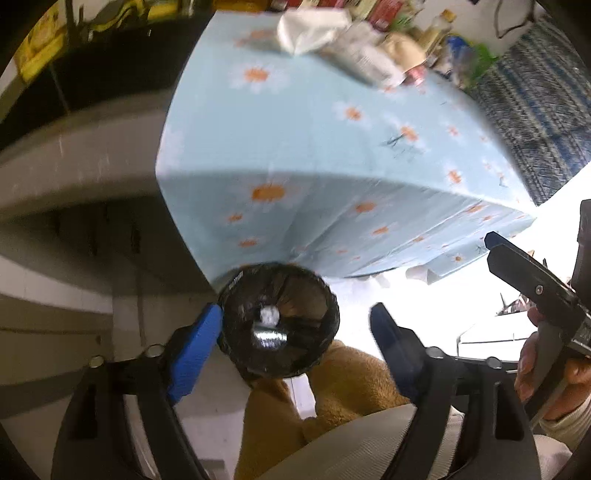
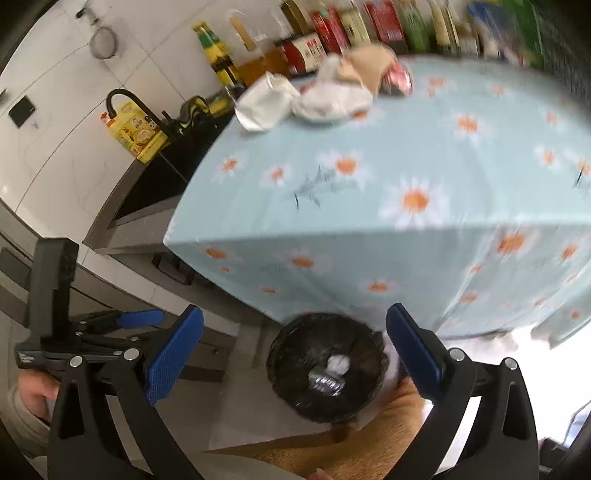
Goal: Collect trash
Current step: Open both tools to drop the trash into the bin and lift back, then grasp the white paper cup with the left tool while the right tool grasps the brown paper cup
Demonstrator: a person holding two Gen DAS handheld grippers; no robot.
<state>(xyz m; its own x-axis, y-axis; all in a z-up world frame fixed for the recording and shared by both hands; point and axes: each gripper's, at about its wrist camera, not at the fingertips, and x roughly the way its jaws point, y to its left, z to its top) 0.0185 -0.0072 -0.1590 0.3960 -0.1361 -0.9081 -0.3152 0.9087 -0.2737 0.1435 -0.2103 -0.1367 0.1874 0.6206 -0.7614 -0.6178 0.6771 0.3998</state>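
Note:
A black-lined trash bin (image 1: 279, 321) (image 2: 327, 365) stands on the floor by the table's near edge. Inside it lie a white crumpled wad (image 2: 338, 364) and a shiny crushed piece (image 2: 327, 384). My left gripper (image 1: 295, 328) hangs open above the bin with nothing between its blue pads. My right gripper (image 2: 295, 343) is also open and empty over the bin. Far back on the blue daisy tablecloth (image 2: 369, 177) lie crumpled white paper (image 2: 266, 101), tissue on a plate (image 2: 332, 99), a tan bag (image 2: 369, 62) and a crushed red can (image 2: 397, 79).
Bottles, jars and cartons (image 2: 351, 26) line the table's far edge. A dark sink counter (image 2: 155, 177) with a black faucet and a yellow package (image 2: 138, 133) lies left of the table. A person's tan slippers (image 1: 343, 384) stand beside the bin.

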